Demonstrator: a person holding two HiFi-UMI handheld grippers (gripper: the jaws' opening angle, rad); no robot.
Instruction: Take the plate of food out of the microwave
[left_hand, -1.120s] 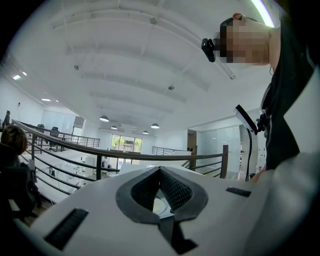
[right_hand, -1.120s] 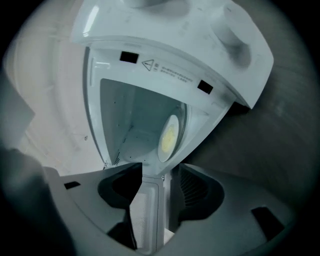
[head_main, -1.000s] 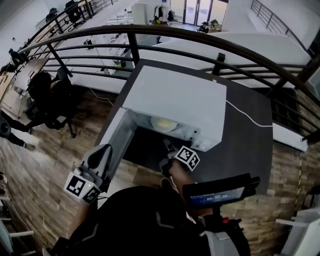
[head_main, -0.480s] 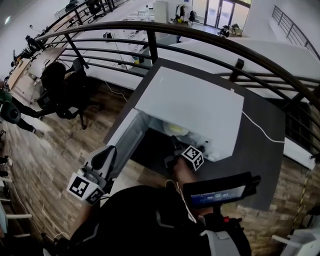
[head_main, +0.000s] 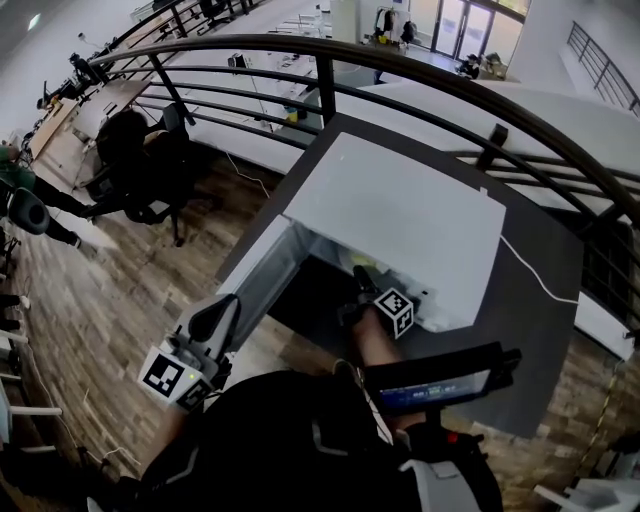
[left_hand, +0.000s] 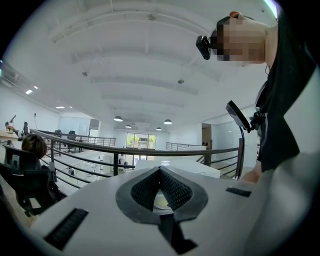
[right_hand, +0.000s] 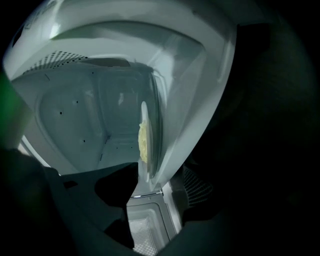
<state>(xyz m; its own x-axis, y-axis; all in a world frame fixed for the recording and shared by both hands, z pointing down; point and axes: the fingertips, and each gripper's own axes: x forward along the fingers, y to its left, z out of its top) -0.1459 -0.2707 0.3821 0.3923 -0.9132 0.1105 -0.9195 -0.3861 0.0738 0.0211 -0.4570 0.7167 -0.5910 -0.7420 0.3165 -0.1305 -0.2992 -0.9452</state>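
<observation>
A white microwave (head_main: 400, 215) stands on a dark table (head_main: 520, 300), its door (head_main: 250, 280) swung open to the left. My right gripper (head_main: 360, 280) reaches into the opening. In the right gripper view the camera is rolled, so the pale plate (right_hand: 145, 170) with yellow food (right_hand: 143, 142) shows edge-on inside the cavity. The plate's near rim runs in between the wide-open jaws of my right gripper (right_hand: 157, 180), and no pad presses on it. My left gripper (head_main: 222, 305) hangs low at the left, away from the microwave. In its own view the left gripper (left_hand: 160, 171) has its tips together and holds nothing.
A black railing (head_main: 330, 60) curves behind the table, with an office floor far below it. A white cable (head_main: 540, 275) runs over the table at the right. A phone-like device (head_main: 440, 385) sits on a mount at my chest. Wooden floor (head_main: 90, 320) lies to the left.
My right gripper has gone further into the microwave opening and now covers most of the plate in the head view. The left gripper has hardly moved.
</observation>
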